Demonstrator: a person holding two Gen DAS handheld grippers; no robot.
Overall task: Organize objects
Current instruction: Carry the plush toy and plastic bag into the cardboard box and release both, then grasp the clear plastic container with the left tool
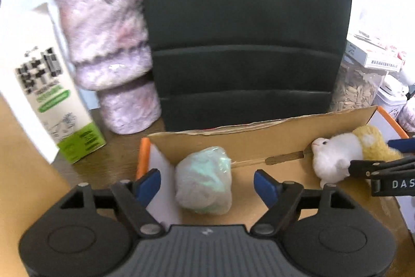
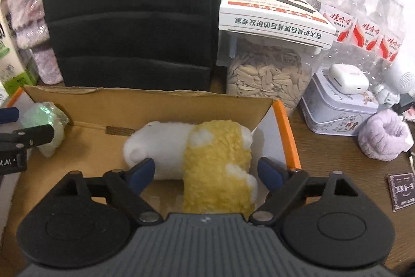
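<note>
Tongs both wide for me, left tongs [image 1: 207, 179] around a wrapped bundle [image 1: 203, 187], right tongs [image 2: 206, 171] around a plush toy [image 2: 197, 160]; only the right view shows red-labelled bottles [image 2: 363, 17].

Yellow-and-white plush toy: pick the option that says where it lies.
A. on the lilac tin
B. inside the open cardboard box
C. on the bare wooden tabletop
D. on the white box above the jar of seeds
B: the yellow-and-white plush toy lies on the floor of the open cardboard box, with the box's back wall behind it.
</note>
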